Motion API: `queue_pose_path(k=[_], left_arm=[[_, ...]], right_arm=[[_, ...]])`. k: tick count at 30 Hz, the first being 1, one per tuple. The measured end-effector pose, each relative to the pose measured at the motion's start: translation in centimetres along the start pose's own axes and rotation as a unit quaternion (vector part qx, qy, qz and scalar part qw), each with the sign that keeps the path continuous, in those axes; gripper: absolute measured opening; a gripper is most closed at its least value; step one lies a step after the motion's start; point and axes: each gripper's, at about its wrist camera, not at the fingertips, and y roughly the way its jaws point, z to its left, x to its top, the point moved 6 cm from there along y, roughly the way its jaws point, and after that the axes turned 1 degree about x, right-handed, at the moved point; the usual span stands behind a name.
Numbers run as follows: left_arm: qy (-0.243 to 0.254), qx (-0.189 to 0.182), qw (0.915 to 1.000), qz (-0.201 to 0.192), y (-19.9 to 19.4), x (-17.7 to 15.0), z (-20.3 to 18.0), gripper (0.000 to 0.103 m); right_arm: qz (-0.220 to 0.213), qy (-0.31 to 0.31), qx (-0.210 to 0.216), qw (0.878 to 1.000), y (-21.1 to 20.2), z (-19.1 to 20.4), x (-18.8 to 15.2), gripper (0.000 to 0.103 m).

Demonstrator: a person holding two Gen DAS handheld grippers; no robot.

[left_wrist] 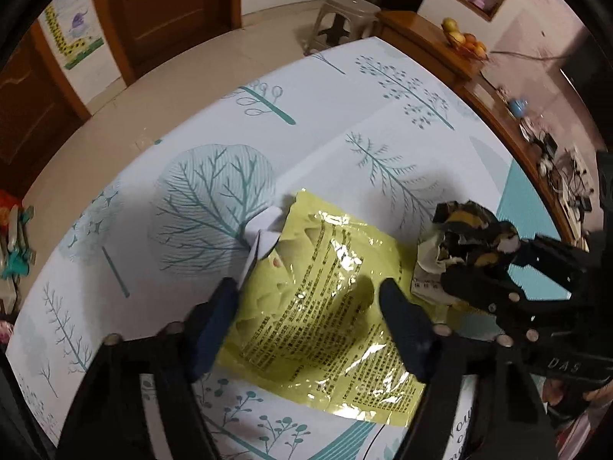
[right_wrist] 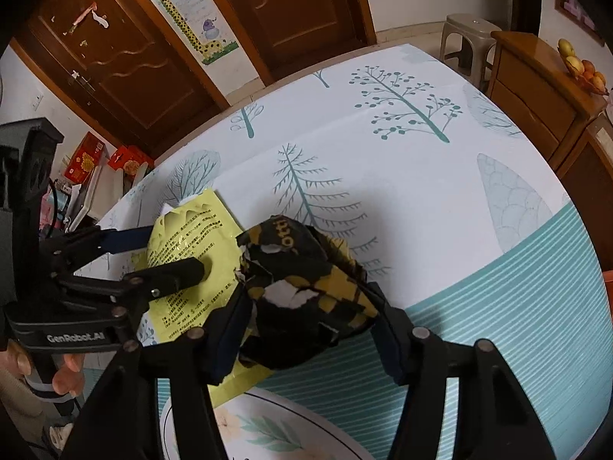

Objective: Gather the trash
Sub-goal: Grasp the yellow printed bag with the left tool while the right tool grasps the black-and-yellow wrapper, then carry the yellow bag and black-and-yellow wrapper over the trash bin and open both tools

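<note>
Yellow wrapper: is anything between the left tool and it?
Nothing visible. The left tool is open, its fingers straddling the yellow wrapper on the table. The crumpled black-and-yellow paper lies beside it, inside the right tool.

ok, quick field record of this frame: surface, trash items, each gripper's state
surface: table with a white and teal tree-print cloth
trash 1: yellow-green foil packet, printed text up, lying flat on the cloth
trash 2: crumpled black-and-yellow wrapper, partly over the packet's edge
left gripper: open, fingers either side of the packet, nothing clamped
right gripper: shut on the crumpled wrapper
white scrap: at the packet's far corner
</note>
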Motion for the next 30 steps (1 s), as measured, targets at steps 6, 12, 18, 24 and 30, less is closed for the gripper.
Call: queue_pose_path(k=[6,12,18,24,30], left_arm=[[-0.002,-0.028,0.9996,-0.006,-0.4,-0.5,-0.5,0.026],[-0.009,-0.067,0.9977,-0.005,-1.0,-1.8,-2.7,0.015],[-0.021,-0.036,0.9991,0.0,0.2,-2.6,-4.2,0.029],[-0.057,-0.058,0.9965,-0.021,-0.8,-2.8,-5.2,0.005],[-0.076,-0.042,0.9948,-0.054,-4.3,-4.7,-7.2,0.003]], right_arm=[[-0.002,0.003,0.01,1.0,-0.4,-0.2,-0.5,0.057],[-0.002,-0.003,0.021,1.0,-0.9,-0.2,-1.8,0.054],[-0.004,-0.005,0.029,1.0,-1.4,0.1,-3.1,0.053],[-0.002,-0.005,0.037,0.999,-2.1,0.0,-4.1,0.053],[-0.013,0.007,0.064,0.998,-5.2,-0.5,-5.8,0.052]])
